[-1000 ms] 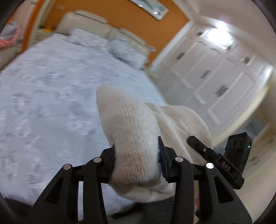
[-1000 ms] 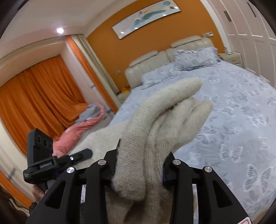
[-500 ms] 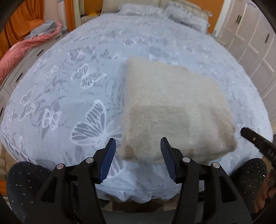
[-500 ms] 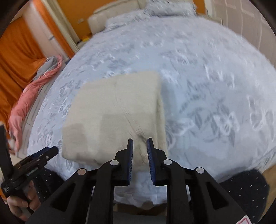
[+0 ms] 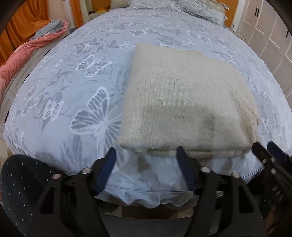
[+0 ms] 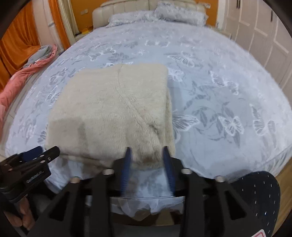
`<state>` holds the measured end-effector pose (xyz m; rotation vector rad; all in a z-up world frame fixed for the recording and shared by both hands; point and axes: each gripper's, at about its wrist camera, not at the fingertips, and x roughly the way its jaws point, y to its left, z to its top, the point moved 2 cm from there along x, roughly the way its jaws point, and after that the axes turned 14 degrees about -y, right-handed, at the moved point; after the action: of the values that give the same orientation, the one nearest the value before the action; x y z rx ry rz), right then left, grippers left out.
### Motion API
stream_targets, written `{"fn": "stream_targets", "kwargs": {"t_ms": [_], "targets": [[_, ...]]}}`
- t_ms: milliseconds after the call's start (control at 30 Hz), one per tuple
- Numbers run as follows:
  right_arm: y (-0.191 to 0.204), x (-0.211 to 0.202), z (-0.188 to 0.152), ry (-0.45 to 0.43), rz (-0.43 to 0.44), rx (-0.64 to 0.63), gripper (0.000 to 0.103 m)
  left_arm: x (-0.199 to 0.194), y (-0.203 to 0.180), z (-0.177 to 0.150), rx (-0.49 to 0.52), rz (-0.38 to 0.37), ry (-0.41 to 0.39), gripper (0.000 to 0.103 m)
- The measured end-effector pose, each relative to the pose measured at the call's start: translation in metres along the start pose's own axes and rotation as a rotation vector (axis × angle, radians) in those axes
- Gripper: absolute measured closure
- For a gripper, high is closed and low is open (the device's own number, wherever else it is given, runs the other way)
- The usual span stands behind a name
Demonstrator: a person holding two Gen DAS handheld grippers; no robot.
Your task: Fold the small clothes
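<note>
A cream knitted garment (image 5: 184,102) lies folded into a thick rectangle near the front edge of the bed; it also shows in the right wrist view (image 6: 113,113). My left gripper (image 5: 146,160) is open and empty, just in front of the garment's near left corner. My right gripper (image 6: 147,155) is open, with its jaws either side of the garment's near right corner, not clamped on it. Each gripper shows at the edge of the other's view.
The bed has a light blue butterfly-print cover (image 5: 87,94) with pillows (image 6: 175,12) at the head. A pink and grey blanket (image 5: 31,49) lies on the left. White wardrobe doors (image 6: 264,31) stand on the right. A dark spotted fabric (image 5: 21,186) shows at the bottom corner.
Both grippers have let go of the garment, which now lies folded on the bed. The right gripper opened in the last half second, and both pulled back slightly toward the bed's edge.
</note>
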<state>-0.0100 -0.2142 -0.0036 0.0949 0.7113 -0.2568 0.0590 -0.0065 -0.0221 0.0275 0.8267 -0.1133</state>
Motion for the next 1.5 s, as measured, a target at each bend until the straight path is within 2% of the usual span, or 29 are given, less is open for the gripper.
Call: {"fn": "stream_targets", "kwargs": {"t_ms": [100, 133, 233, 367, 433, 833, 1067, 1500], "targets": [[0.0, -0.01, -0.015, -0.073, -0.045, 0.024, 0.035, -0.007, -0.002, -0.007, 0.034, 0.042, -0.057, 0.022], [-0.001, -0.011, -0.019, -0.073, -0.053, 0.024, 0.032, -0.009, -0.003, -0.009, 0.051, 0.053, -0.073, 0.021], [0.002, -0.012, -0.023, -0.064, -0.068, 0.015, 0.031, -0.009, -0.006, -0.019, 0.091, 0.093, -0.098, 0.02], [0.004, -0.011, -0.034, -0.076, -0.069, 0.042, 0.024, -0.008, -0.004, -0.031, 0.07, 0.075, -0.115, 0.018], [0.008, -0.007, -0.04, -0.062, -0.053, 0.041, 0.024, -0.007, -0.004, -0.034, 0.075, 0.091, -0.132, 0.018], [0.025, -0.001, -0.051, -0.074, -0.039, -0.023, 0.023, 0.001, -0.005, -0.042, 0.068, 0.113, -0.117, 0.018], [0.029, 0.004, -0.055, -0.044, -0.055, -0.015, 0.023, 0.0, -0.007, -0.042, 0.077, 0.123, -0.122, 0.018], [0.03, 0.001, -0.055, -0.053, -0.071, -0.031, 0.023, -0.003, -0.008, -0.042, 0.08, 0.143, -0.138, 0.018]]}}
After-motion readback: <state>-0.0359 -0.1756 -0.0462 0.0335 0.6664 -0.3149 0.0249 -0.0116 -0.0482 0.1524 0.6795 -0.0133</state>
